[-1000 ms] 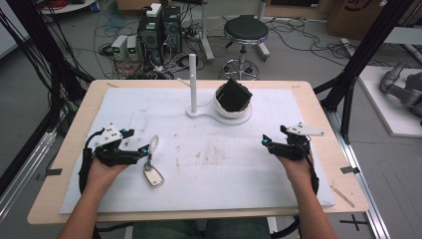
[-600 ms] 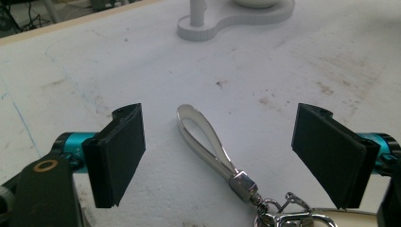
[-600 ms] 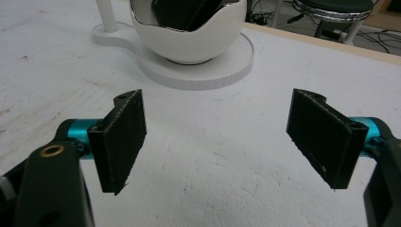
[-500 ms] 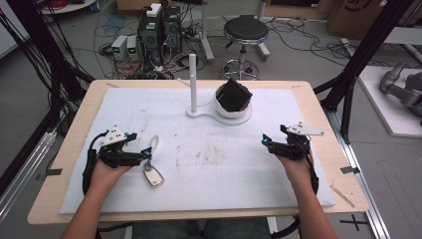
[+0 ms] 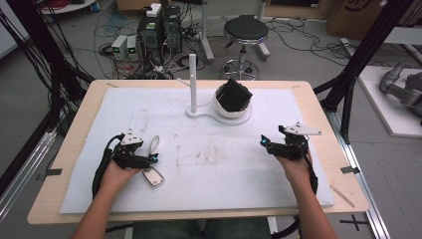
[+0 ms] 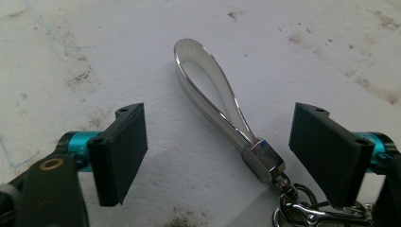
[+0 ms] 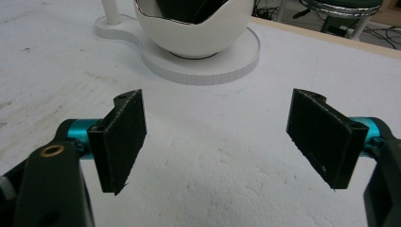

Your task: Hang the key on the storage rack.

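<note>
A key fob [image 5: 155,177] with a silvery-white strap loop [image 5: 155,144] lies on the white mat at the left. In the left gripper view the strap loop [image 6: 208,90], its metal clasp [image 6: 265,161] and key ring [image 6: 302,213] lie between the jaws of my left gripper [image 6: 220,142]. Those jaws have just been closing a little, and the pads stand apart from the strap on both sides. My left gripper [image 5: 153,159] hangs low over the strap. My right gripper [image 5: 263,143] is open over bare mat at the right, with nothing between its pads [image 7: 124,142].
A white stand [image 5: 219,113] with an upright post [image 5: 192,79] and a bowl holding a black object [image 5: 234,94] sits at the mat's back centre; the bowl [image 7: 198,38] lies just ahead of the right jaws. A stool and cables lie beyond the table.
My left gripper has sunk toward the mat and edged right, closer over the strap. The right hand has stayed still.
</note>
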`<action>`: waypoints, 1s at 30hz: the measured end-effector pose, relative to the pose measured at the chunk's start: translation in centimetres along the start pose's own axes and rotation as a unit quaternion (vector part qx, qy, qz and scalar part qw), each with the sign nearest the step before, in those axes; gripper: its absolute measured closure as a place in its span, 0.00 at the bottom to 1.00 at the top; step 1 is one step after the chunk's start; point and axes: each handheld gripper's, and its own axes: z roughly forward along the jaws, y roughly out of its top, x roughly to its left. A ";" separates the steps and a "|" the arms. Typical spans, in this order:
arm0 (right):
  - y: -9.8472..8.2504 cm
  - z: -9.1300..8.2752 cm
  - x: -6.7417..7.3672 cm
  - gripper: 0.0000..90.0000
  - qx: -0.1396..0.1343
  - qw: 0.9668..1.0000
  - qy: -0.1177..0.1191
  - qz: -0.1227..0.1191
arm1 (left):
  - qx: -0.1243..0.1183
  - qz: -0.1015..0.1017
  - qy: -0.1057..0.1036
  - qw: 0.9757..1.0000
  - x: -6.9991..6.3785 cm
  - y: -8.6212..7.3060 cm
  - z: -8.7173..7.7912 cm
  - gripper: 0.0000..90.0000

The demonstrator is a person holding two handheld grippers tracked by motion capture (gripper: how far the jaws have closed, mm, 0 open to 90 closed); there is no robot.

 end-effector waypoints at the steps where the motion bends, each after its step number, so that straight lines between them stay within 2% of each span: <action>1: 0.0 0.0 0.0 0.23 0.000 1.000 0.000 -0.001 | 0.004 0.003 0.002 1.000 -0.1 0.0 0.0 0.30; 3: 0.0 -0.1 0.0 0.23 0.004 1.000 -0.001 -0.001 | 0.007 -0.001 -0.011 1.000 -0.2 0.0 -0.1 0.39; 5: -0.1 0.0 -0.1 0.23 0.006 1.000 0.000 0.000 | 0.008 -0.005 -0.010 1.000 -0.3 0.0 -0.1 0.46; 8: -0.1 0.0 -0.1 0.23 0.007 1.000 0.000 0.002 | 0.013 -0.001 -0.013 1.000 -0.7 0.1 -0.3 0.56; 11: -0.1 0.0 0.0 0.23 0.010 1.000 0.000 0.000 | 0.016 0.010 -0.019 1.000 -1.0 0.2 -0.5 0.69; 12: -0.1 0.0 0.0 0.23 0.011 1.000 0.001 -0.002 | 0.015 0.020 -0.026 0.999 -1.1 0.2 -0.5 0.81; 13: -0.1 0.0 0.0 0.23 0.011 1.000 0.001 -0.002 | 0.018 0.032 -0.031 0.999 -1.1 0.2 -0.5 0.81; 14: -0.1 0.1 0.1 0.23 0.011 1.000 0.001 -0.003 | 0.021 0.040 -0.034 0.998 -1.2 0.3 -0.5 0.88; 18: -0.1 0.1 0.1 0.23 0.012 1.000 0.002 -0.008 | 0.022 0.048 -0.031 0.998 -1.4 0.4 -0.5 0.90; 20: -0.1 0.1 0.2 0.23 0.012 1.000 0.003 -0.010 | 0.022 0.044 -0.035 0.998 -1.3 0.4 -0.5 0.90; 22: -0.1 0.1 0.2 0.23 0.014 1.000 0.006 -0.009 | 0.022 0.042 -0.027 0.999 -1.4 0.5 -0.6 0.90; 23: -0.1 0.1 0.2 0.23 0.013 1.000 0.006 -0.009 | 0.015 0.043 -0.020 0.999 -1.5 0.6 -0.7 0.90; 26: -0.1 0.1 0.1 0.23 0.011 1.000 0.007 -0.009 | -0.018 0.030 -0.030 0.999 -1.5 0.9 -1.3 0.90; 30: -0.1 0.2 -0.1 0.23 0.016 1.000 0.006 -0.007 | -0.063 0.018 -0.033 0.997 -1.6 1.7 -2.8 0.90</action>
